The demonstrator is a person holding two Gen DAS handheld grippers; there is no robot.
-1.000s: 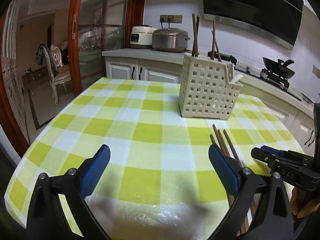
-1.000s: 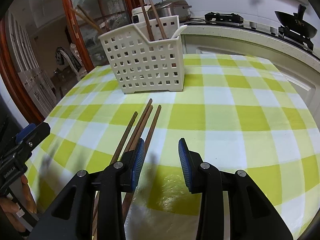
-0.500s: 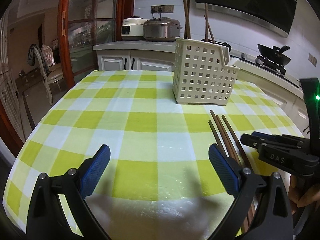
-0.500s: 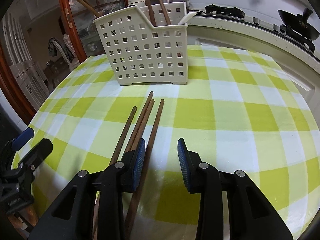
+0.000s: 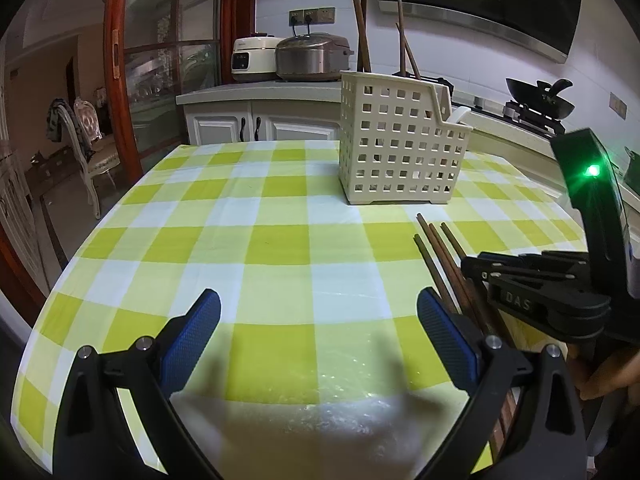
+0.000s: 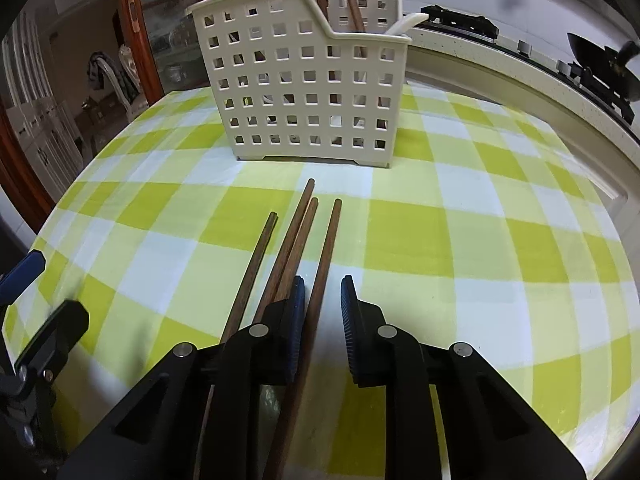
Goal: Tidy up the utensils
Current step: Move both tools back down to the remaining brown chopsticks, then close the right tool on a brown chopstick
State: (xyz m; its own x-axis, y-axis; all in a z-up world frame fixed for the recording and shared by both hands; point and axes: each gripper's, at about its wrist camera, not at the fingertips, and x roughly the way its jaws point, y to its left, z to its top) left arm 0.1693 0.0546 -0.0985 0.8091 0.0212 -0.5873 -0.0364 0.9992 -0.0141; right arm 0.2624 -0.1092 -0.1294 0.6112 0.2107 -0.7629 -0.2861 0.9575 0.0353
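Observation:
Several brown wooden chopsticks [image 6: 298,236] lie side by side on the green-and-white checked tablecloth [image 6: 440,240], pointing at a cream perforated utensil basket [image 6: 304,92]. The basket holds more chopsticks and a white spoon. My right gripper [image 6: 322,312] is open, low over the cloth, with the rightmost chopstick [image 6: 326,252] lying between its jaws. In the left wrist view the basket [image 5: 400,144] stands at the far right and the chopsticks [image 5: 444,260] lie beside the right gripper [image 5: 480,268]. My left gripper [image 5: 318,332] is wide open and empty over bare cloth.
A kitchen counter [image 5: 260,88] behind the table carries a rice cooker [image 5: 254,60] and a pot [image 5: 312,58]. A wok [image 5: 538,94] sits on the stove at the right. A chair [image 5: 82,140] stands beyond a glass door on the left.
My right gripper has moved forward and down so the rightmost chopstick now lies between its jaws. The left gripper has shifted its view slightly; its jaws stay wide open.

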